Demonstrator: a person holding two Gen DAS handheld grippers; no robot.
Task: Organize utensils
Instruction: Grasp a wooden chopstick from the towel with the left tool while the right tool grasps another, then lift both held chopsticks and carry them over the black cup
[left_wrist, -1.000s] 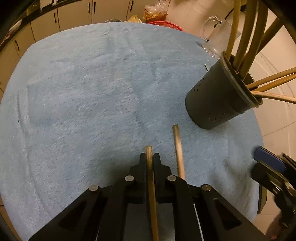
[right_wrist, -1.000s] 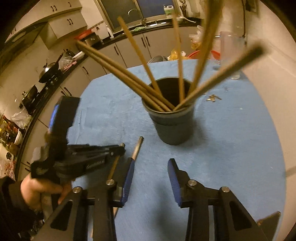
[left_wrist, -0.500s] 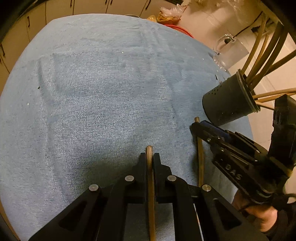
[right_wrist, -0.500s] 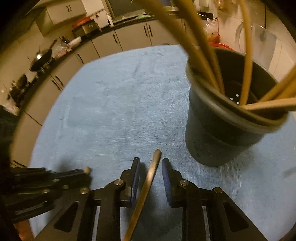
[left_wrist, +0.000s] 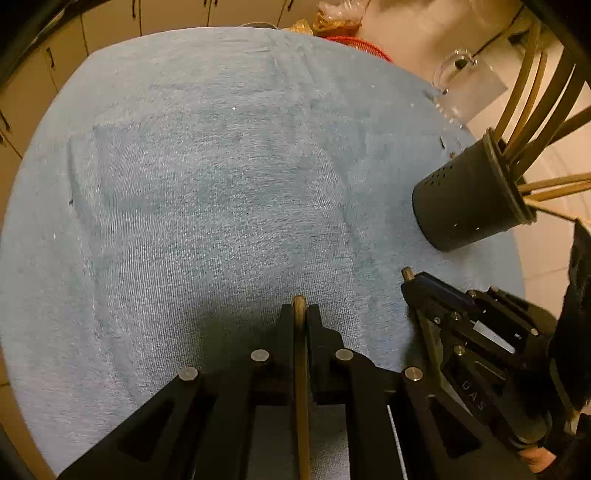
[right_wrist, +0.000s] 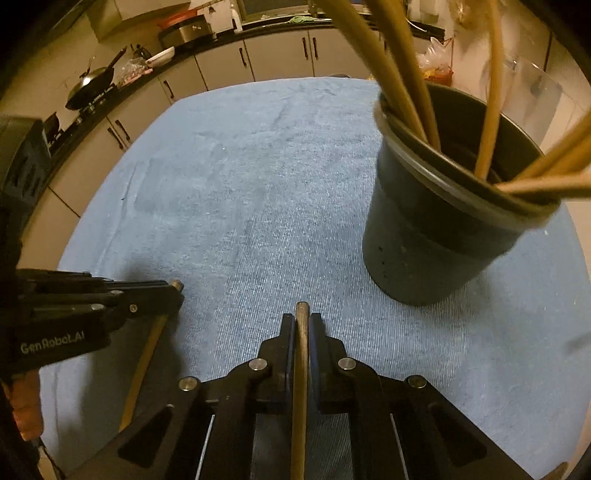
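Note:
My left gripper (left_wrist: 300, 312) is shut on a wooden chopstick (left_wrist: 301, 376) that runs back between its jaws. My right gripper (right_wrist: 302, 321) is shut on a second wooden chopstick (right_wrist: 300, 384). Both grippers are low over the blue towel (left_wrist: 207, 184). A black perforated utensil holder (right_wrist: 436, 236) with several wooden chopsticks (right_wrist: 402, 74) stands just ahead and right of the right gripper; it also shows in the left wrist view (left_wrist: 465, 206). The right gripper shows in the left wrist view (left_wrist: 417, 284), and the left gripper in the right wrist view (right_wrist: 173, 293).
A clear glass pitcher (left_wrist: 461, 85) stands beyond the holder by the wall. A red basket (left_wrist: 354, 44) and snack bags sit at the table's far edge. Kitchen cabinets (right_wrist: 280, 59) and a counter with a wok (right_wrist: 92, 81) run behind the table.
My right gripper has come down and shut on the second chopstick, which lay loose on the towel a second ago. My left gripper has kept its hold on its chopstick.

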